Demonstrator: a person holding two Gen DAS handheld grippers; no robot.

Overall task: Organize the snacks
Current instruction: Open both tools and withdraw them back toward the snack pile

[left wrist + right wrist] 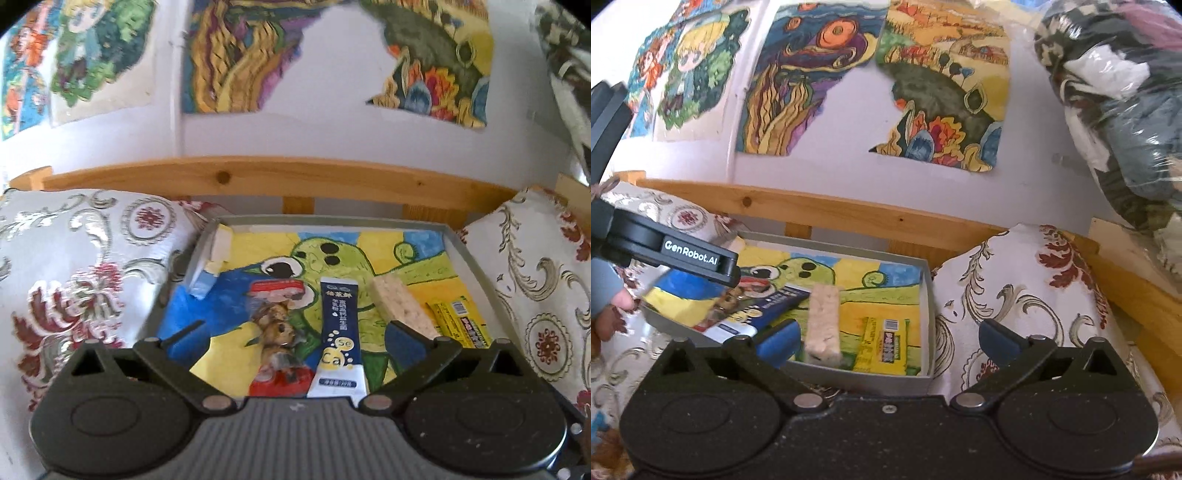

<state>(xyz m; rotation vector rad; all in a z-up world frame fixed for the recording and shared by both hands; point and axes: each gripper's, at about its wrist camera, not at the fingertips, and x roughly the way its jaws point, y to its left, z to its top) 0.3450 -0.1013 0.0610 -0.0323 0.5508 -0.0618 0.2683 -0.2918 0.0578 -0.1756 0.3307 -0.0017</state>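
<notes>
a shallow grey tray (466, 251) sits on a bed between two floral pillows, its floor lined with a bright drawing of a green creature. four snacks lie in it side by side: a clear packet of brown pieces with red ends (277, 334), a dark blue sachet (339, 332) just right of it, a pale rice bar (400, 308), and a yellow pack (460, 323) nearest the right wall. the left gripper (293, 330) hangs over the near end of the tray, its fingers spread wide, the packet and sachet lying between them, nothing held. the right gripper (886, 332) hovers at the tray's near right corner, also spread and empty, one blue pad (777, 338) over the tray, the other over the right pillow (1015, 295). a wooden bed rail (258, 177) runs behind, with colourful drawings taped to the white wall.
</notes>
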